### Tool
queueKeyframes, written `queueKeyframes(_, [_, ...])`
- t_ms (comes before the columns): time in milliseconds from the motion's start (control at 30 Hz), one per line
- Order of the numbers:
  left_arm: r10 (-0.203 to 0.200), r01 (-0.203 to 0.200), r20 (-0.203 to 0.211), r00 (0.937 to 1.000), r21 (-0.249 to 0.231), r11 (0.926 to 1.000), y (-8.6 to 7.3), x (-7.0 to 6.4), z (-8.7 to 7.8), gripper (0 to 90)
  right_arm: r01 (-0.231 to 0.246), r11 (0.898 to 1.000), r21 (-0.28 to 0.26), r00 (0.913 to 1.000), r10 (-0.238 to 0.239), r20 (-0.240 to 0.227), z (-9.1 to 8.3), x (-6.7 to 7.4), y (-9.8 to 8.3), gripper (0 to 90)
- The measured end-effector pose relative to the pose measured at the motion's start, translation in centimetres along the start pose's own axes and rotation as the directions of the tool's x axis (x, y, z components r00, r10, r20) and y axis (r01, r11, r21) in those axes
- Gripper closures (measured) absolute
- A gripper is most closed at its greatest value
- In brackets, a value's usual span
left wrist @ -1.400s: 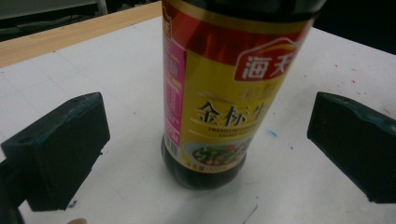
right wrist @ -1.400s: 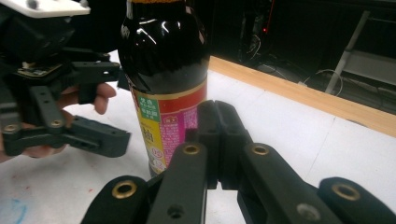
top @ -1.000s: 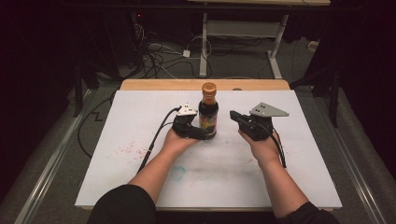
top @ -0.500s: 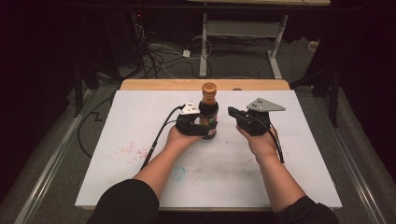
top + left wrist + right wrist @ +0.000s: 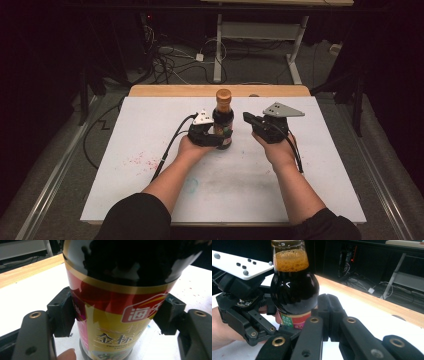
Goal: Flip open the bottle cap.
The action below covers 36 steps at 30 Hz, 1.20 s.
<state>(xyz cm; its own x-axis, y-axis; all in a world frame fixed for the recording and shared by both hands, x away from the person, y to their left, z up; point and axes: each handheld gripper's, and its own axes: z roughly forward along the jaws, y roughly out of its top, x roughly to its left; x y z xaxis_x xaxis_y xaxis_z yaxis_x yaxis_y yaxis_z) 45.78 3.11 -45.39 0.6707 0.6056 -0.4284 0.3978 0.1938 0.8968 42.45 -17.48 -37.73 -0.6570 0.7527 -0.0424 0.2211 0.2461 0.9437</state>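
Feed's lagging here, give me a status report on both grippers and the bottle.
Left gripper just closed, fingers clamped on upright sauce bottle. Right gripper shut, empty, beside it. Nothing in the way.

A dim lab or test room set up for recording tabletop work.

A white work board (image 5: 150, 150), marked with faint red and blue stains, lies on a wooden table (image 5: 175, 90). Around it the room is dark. Behind the table, tangled cables (image 5: 170, 55) and a white plug adapter (image 5: 199, 57) lie on a grey carpeted floor (image 5: 260, 70), beside the white metal legs of another desk (image 5: 218, 50). A small red equipment light (image 5: 354, 253) glows in the background.
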Motion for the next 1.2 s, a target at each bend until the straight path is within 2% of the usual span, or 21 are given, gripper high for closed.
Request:
queueKeyframes(333, [-0.008,0.008,-0.004,1.0000,-0.021,0.9997,-0.2,-0.2,0.0,27.8,0.027,0.999,-0.026,0.9996,-0.027,-0.010,0.1,0.7,1.9,90.0])
queueKeyframes(733, [-0.009,0.008,-0.016,0.9998,-0.019,0.9998,-0.1,-0.2,0.1,27.9,0.070,0.997,-0.035,0.9975,-0.070,-0.009,0.0,1.5,4.4,90.0])
queueKeyframes(867, [-0.008,0.008,-0.017,0.9998,-0.023,0.9997,-0.2,-0.3,0.1,27.9,0.068,0.997,-0.038,0.9976,-0.068,-0.012,-0.2,1.6,5.1,90.0])
queueKeyframes(1200, [-0.012,0.012,-0.023,0.9997,-0.023,0.9997,-0.1,-0.4,0.1,27.9,0.109,0.994,-0.011,0.9938,-0.110,-0.017,0.5,2.0,6.3,90.0])
